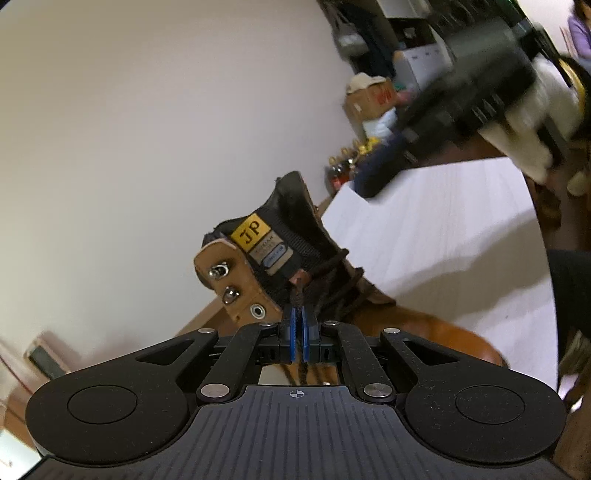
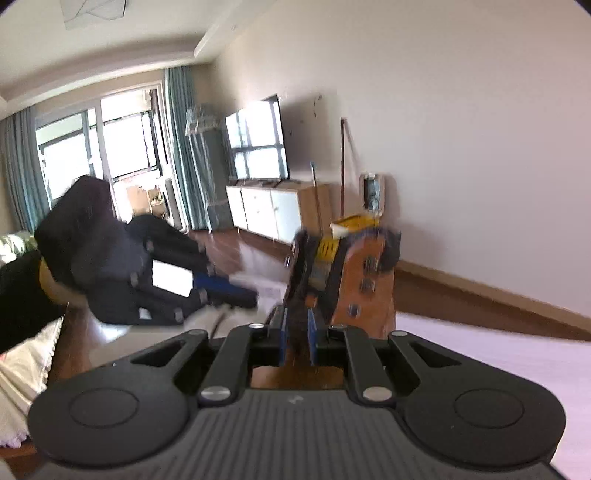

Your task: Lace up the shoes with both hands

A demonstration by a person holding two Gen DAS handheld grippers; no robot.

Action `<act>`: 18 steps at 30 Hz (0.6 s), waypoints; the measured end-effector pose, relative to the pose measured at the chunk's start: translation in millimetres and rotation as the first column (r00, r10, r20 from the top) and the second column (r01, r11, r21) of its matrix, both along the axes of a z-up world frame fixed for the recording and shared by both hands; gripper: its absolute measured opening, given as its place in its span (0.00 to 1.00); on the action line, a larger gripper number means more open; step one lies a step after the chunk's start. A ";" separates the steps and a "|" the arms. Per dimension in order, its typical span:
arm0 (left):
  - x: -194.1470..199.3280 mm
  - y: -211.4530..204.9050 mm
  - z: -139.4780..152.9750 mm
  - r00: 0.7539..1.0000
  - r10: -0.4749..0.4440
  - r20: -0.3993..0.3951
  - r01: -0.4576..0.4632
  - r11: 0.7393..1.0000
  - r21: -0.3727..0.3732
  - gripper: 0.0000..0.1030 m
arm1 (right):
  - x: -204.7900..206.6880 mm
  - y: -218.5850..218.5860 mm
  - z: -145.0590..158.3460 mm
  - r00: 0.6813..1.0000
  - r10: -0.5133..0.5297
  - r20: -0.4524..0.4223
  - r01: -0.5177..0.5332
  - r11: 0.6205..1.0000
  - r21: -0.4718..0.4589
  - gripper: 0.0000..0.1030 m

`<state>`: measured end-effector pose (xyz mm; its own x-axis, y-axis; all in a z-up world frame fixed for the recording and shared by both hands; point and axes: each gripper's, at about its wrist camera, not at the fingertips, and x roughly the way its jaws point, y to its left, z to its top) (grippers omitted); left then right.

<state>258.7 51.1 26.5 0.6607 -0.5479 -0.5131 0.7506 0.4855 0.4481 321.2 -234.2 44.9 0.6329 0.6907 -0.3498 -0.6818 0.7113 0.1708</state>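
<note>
A tan leather boot (image 1: 236,277) with a black tongue and a yellow label stands upright just ahead of my left gripper (image 1: 297,314). That gripper is shut on a dark brown lace (image 1: 295,295) that leads up to the lacing. My right gripper (image 1: 369,182) hangs blurred at the upper right, away from the boot, held by a white-gloved hand (image 1: 524,122). In the right wrist view my right gripper (image 2: 297,328) has its blue pads slightly apart. A dark brown blur fills the gap, and the boot (image 2: 364,280) is close behind. The left gripper (image 2: 243,295) reaches in from the left.
A white sheet (image 1: 443,240) covers the surface right of the boot, over brown wood (image 1: 413,328). A cardboard box (image 1: 371,98) and bottles (image 1: 343,170) stand by the far wall. A television (image 2: 256,140) sits above a white cabinet (image 2: 266,206). A person in purple (image 1: 580,33) is at the far right.
</note>
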 end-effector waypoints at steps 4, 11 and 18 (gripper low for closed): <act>3.9 -1.7 -1.7 0.999 -0.030 0.013 0.029 0.999 0.036 0.03 | 36.3 11.6 31.6 0.995 0.082 0.059 -0.077 0.993 -0.088 0.23; 10.6 -3.1 -3.3 0.995 -0.095 0.010 0.094 0.992 0.090 0.03 | 109.6 25.7 61.7 0.953 0.279 -0.117 -0.296 0.938 -0.181 0.35; 15.8 -0.2 -6.2 0.990 -0.140 -0.013 0.141 0.986 0.087 0.04 | 172.0 44.8 58.7 0.828 0.406 -0.386 -0.507 0.836 -0.210 0.38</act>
